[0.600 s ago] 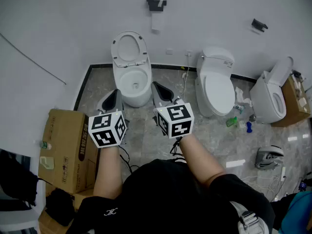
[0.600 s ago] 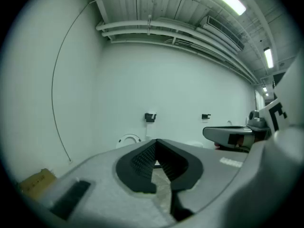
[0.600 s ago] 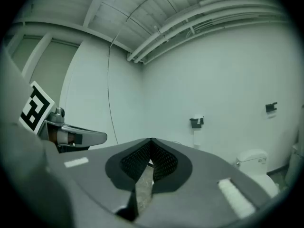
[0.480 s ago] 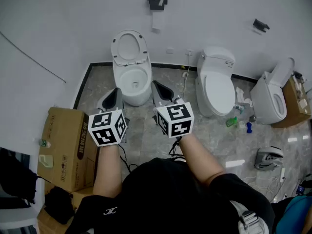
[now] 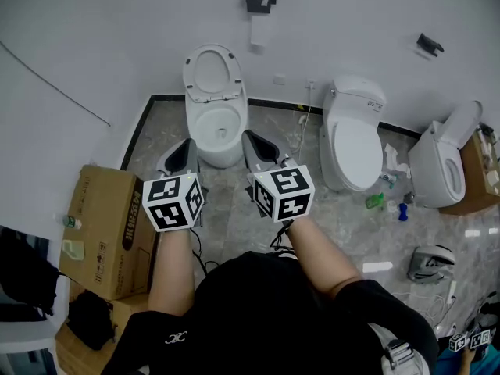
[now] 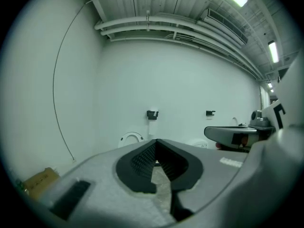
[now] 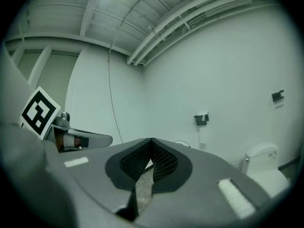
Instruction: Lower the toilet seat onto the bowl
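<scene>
Toilet seat (image 5: 209, 70): stands upright behind the bowl (image 5: 216, 135), tipped back towards the wall; not yet lowered.
Left claw (image 5: 182, 157): jaws together and empty, just short of the bowl's near left edge, apart from it.
Right claw (image 5: 258, 148): jaws together, nothing between them, off the bowl's near right side, not touching.
Step in hand: the approach, by my reading; the task has barely begun.
Doing it well: reach over the bowl to the seat's top rim, part one claw to pinch it, tip it forward and guide it all the way down.
Risk: the smooth rim may slip and slam onto the bowl.
</scene>
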Demonstrator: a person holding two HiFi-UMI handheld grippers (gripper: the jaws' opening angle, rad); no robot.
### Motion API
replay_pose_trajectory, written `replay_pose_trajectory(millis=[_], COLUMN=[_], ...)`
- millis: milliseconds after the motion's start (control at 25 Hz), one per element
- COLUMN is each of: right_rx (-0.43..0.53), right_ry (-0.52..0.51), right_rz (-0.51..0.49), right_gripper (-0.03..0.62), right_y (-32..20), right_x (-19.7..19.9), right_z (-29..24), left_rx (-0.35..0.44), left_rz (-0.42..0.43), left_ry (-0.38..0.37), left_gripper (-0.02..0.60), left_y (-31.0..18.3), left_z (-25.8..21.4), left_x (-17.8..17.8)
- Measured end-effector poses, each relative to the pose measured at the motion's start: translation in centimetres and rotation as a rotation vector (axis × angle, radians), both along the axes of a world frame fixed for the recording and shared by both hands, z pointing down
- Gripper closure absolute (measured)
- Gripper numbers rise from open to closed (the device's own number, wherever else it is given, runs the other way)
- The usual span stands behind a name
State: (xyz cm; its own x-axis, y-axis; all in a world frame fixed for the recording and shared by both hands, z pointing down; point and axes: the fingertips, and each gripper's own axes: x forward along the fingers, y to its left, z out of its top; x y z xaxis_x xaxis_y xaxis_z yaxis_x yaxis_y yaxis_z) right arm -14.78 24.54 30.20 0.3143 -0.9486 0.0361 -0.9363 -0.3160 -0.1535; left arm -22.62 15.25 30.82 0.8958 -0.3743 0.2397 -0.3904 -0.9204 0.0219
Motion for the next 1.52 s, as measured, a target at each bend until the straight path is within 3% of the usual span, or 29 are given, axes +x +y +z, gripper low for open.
replay_pose_trajectory(millis=[280,760,1080,1520], right_rx=[-0.03,-0.075,-0.087,-0.058], right_ry=[0.007,-0.002,-0.027,-0.017], right_rz=[-0.024,-0.07,-0.077,-0.071], right_gripper=[0.586,0.586,0.586,0.586], right_y=[1.6,4.2,2.2,-4.2], right_x=[2.3,5.7,8.1,13.0], right_z=[0.8,2.6,4.3,4.4], left_rx=[0.032,-0.015,0.004,-0.015], left_rz=[-0.02,-0.061,-0.062,-0.033], left_ry=[-0.026,-0.047,-0.071,-0.068], left_gripper=[0.574,0.574,0.574,0.574], left_y=[1.9,4.1,2.3,-4.5], left_z=[0.0,2.3,3.7,4.8], left_x=[2.1,4.8,7.1,12.5])
